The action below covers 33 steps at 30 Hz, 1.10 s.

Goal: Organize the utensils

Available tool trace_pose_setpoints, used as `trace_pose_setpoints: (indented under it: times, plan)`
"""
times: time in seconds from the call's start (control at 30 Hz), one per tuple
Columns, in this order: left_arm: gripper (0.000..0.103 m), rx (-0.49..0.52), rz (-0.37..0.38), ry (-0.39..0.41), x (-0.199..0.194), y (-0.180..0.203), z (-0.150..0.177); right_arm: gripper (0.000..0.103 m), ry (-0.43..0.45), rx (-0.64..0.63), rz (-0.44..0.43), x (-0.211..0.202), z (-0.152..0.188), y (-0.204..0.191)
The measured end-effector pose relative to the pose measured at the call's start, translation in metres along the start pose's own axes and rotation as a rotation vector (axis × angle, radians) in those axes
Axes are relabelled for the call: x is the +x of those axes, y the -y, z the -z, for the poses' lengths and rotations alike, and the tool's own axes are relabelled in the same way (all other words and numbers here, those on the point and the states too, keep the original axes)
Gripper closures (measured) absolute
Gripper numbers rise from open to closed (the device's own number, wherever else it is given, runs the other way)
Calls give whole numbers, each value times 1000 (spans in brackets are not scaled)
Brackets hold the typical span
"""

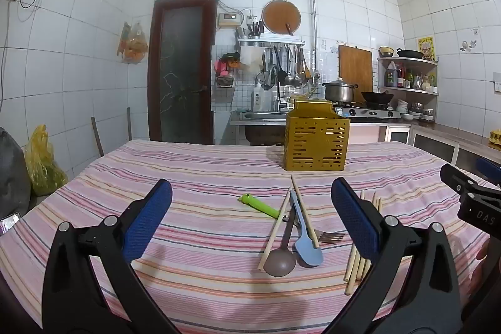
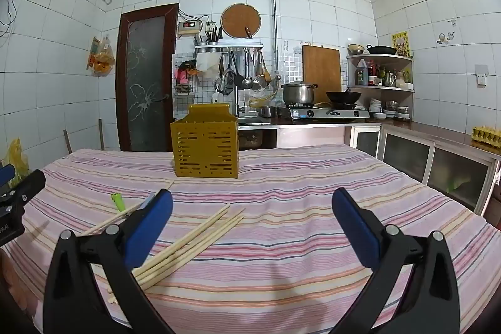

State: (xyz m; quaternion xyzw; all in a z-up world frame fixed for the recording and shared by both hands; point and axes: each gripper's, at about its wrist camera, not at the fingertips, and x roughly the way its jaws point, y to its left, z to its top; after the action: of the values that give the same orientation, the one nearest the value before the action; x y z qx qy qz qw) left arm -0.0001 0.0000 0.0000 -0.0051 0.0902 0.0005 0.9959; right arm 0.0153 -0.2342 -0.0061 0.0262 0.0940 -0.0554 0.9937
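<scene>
1. Yellow perforated utensil holder (image 1: 316, 140) stands upright on the striped tablecloth (image 1: 194, 171), on the far side of the table. Nothing can be seen standing in it from either view.
2. Loose utensils lie flat on the cloth, nearer than the holder: a green-handled fork (image 1: 260, 204), a brown spoon (image 1: 280, 262), a blue spoon (image 1: 308, 251) and two crossed chopsticks (image 1: 275, 227), all overlapping in one pile.
3. A second group, a bundle of chopsticks (image 2: 194, 237), lies just beside that pile, to its right, partly under the right gripper's left finger.
4. Left gripper (image 1: 250, 221) hovers over the cloth with fingers spread wide, holding nothing; the pile lies ahead between its fingers, toward the right one.
5. Right gripper (image 2: 252, 224) is likewise spread wide and empty; the bundle sits at its left finger, not centred.
6. Judgement: sorting has not begun; the step in hand is approach to a first pick.
7. Judgement: the next move calls for centring one gripper over a single item, lowering to the cloth, and closing across a handle. The overlap risks dragging neighbouring pieces.
</scene>
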Motion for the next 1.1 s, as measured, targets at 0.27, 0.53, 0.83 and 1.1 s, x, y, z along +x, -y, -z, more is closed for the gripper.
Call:
trace_pose_setpoints:
  times: [0.27, 0.53, 0.83, 1.1]
  plan:
    - [5, 2, 1, 3, -2, 0, 0, 4, 3, -3, 1, 0, 0, 0]
    - [5, 1, 0, -2, 0, 0, 0, 4, 5, -4, 1, -1, 1, 0]
    - [5, 0, 0, -3, 0, 0, 0, 4, 8, -5, 1, -1, 1, 0]
    - [5, 1, 0, -3, 0, 0, 0, 4, 9, -7, 1, -1, 1, 0]
